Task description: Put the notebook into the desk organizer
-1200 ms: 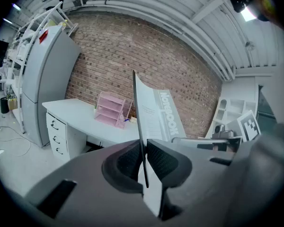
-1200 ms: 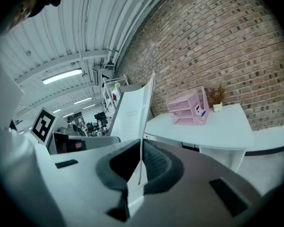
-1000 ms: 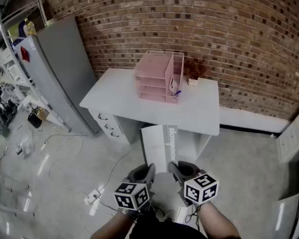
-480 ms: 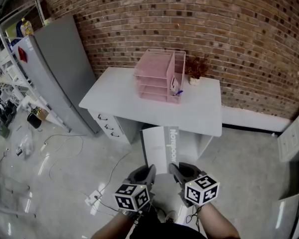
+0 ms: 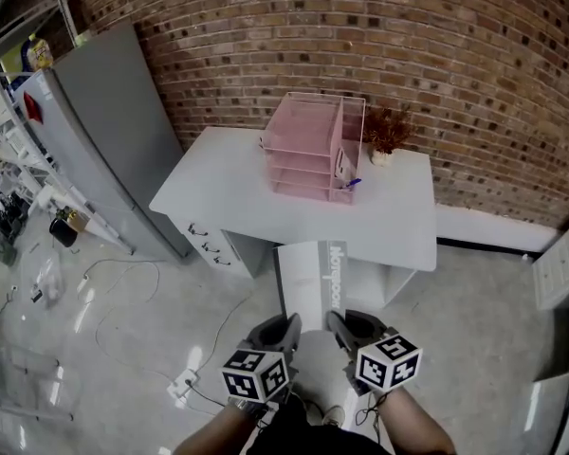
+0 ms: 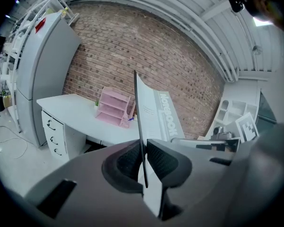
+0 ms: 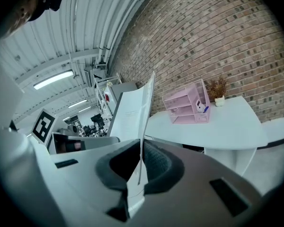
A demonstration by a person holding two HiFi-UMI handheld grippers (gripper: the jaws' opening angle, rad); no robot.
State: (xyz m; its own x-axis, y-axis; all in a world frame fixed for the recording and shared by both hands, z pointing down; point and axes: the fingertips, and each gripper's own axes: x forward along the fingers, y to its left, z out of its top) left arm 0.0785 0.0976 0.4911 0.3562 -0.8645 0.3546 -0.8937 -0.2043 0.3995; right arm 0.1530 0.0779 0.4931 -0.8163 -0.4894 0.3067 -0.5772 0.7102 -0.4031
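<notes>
I hold a white and grey notebook [image 5: 315,281] flat in front of me, with both grippers shut on its near edge. My left gripper [image 5: 286,335] pinches the left part, my right gripper [image 5: 339,330] the right part. In the left gripper view the notebook [image 6: 154,115] stands edge-on between the pads; the right gripper view shows the notebook [image 7: 132,110] the same way. The pink desk organizer [image 5: 308,145] stands on the white desk [image 5: 228,192], well beyond the notebook. It appears small in the gripper views as well: organizer [image 6: 114,108], organizer [image 7: 187,104].
A small potted plant [image 5: 387,133] stands right of the organizer against the brick wall. A grey cabinet [image 5: 104,131] is left of the desk, with cables [image 5: 185,382] on the floor. White shelving [image 5: 561,273] stands at the right.
The desk and organizer have shifted slightly right and nearer in the head view as I moved toward them. Both grippers keep their hold on the notebook.
</notes>
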